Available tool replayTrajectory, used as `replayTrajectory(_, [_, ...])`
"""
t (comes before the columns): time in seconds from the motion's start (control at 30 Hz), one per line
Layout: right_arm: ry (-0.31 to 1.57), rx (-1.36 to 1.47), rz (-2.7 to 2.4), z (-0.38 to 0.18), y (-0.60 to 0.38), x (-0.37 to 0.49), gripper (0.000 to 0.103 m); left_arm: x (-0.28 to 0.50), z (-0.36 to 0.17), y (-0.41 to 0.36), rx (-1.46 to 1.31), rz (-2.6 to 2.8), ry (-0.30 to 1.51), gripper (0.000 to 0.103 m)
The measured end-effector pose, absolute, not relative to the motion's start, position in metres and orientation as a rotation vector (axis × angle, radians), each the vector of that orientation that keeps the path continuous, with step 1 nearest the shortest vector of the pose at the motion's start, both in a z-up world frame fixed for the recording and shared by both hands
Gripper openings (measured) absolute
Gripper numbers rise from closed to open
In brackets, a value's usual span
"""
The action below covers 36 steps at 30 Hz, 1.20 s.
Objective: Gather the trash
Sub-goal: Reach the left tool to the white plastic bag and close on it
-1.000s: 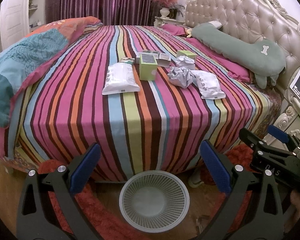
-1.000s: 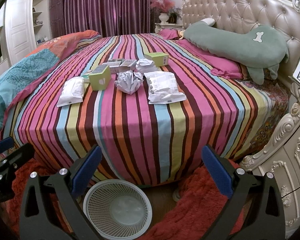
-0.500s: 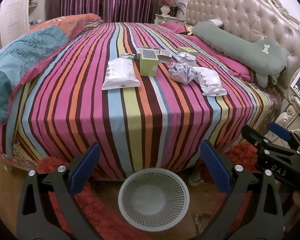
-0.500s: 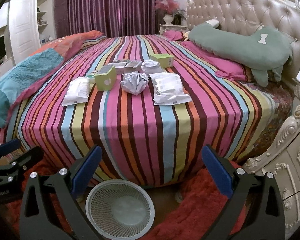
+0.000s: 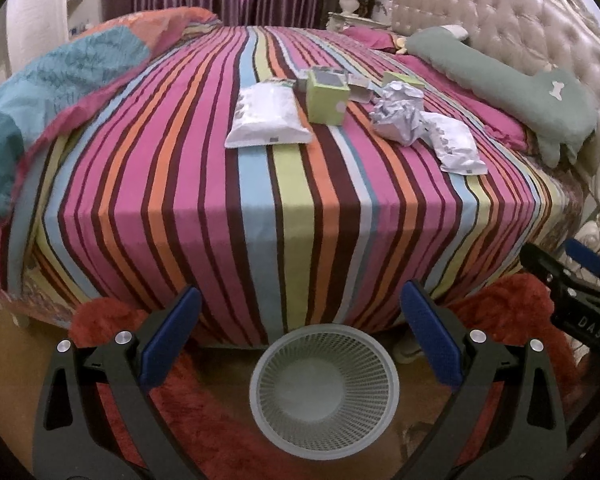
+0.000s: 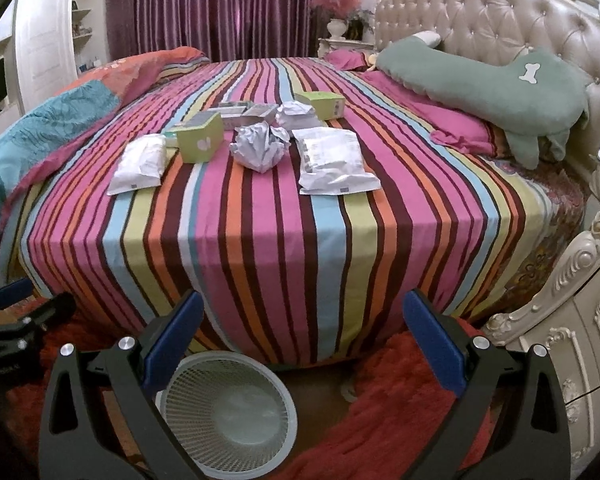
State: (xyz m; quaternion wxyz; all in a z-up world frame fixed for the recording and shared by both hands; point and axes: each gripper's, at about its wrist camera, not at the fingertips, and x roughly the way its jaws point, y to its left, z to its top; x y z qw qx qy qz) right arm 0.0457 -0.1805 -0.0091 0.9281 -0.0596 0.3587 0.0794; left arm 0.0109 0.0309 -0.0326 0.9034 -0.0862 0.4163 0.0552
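Both jaws stood wide apart and gripped nothing: the left gripper (image 5: 296, 336) hung over the white mesh wastebasket (image 5: 324, 388), which sat on the floor at the foot of the bed, and the right gripper (image 6: 300, 340) hovered a little to its right, over the basket's rim (image 6: 228, 408) and the red shaggy rug (image 6: 380, 412). Neither touched the basket or the bedding.

Beyond the fingers, the striped bedspread (image 5: 260, 200) dropped over the near edge of the mattress, with a broad bare stretch of cloth between that edge and the trash. On the right, a carved cream nightstand (image 6: 572, 320) stood close by the bed corner.

Further up the bed lay the litter, clustered mid-mattress: a white plastic pouch (image 5: 266, 116) on the left, a green carton (image 5: 326, 98) just beside it, a crumpled paper ball (image 6: 260, 150), and a second white pouch (image 6: 334, 162) to its right. Behind them were another paper wad (image 6: 296, 114), small flat boxes (image 6: 240, 110) and a second green box (image 6: 320, 104). A green dog-shaped pillow (image 6: 492, 88) rested against the tufted headboard (image 6: 500, 20).
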Motion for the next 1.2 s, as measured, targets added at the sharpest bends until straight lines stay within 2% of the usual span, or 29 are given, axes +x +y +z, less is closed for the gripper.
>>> replayTrajectory(0.5, [0.714, -0.135, 0.223, -0.012, -0.171, 0.089, 0.095, 0.078, -0.033, 0.057, -0.198, 0.183, 0.877, 0.097])
replayTrajectory(1.2, [0.748, -0.048, 0.225, -0.001, -0.206, 0.213, 0.095, 0.201, -0.024, 0.088, -0.295, 0.195, 0.862, 0.097])
